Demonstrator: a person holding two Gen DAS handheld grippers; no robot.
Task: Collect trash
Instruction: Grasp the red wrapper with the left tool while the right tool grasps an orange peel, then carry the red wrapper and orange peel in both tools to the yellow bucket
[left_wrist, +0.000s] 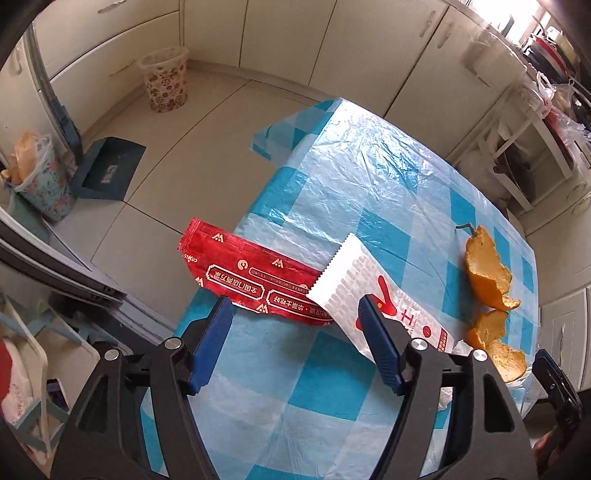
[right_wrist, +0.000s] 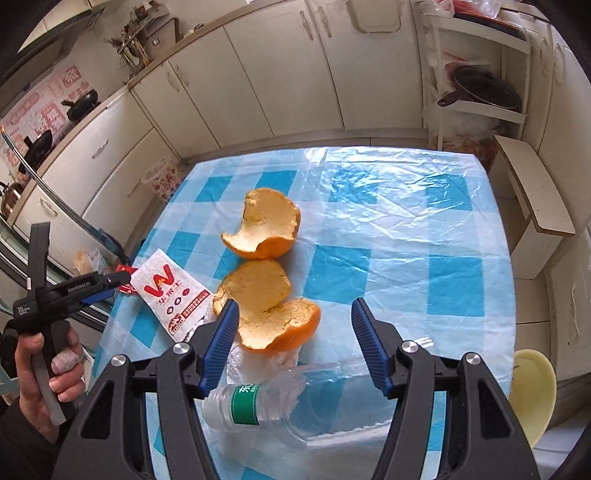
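Hovering released: left claw (left_wrist: 295, 308) over red wrapper (left_wrist: 251, 273), right claw (right_wrist: 291, 314) w/ orange peel (right_wrist: 275, 317) between fingers.

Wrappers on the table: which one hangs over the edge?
The red wrapper; its far end sticks out past the table edge, while the white wrapper partly overlaps it and lies further in.

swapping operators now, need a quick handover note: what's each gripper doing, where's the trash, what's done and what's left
Left gripper: open, holding nothing, fingers over the red wrapper and white wrapper at the table's edge.
Right gripper: open, holding nothing, above the near orange peel and crushed plastic bottle.
A second orange peel lies farther back.
Done: nothing collected yet, by the look of it.
Left: all five pieces; a floral bin stands on the floor.
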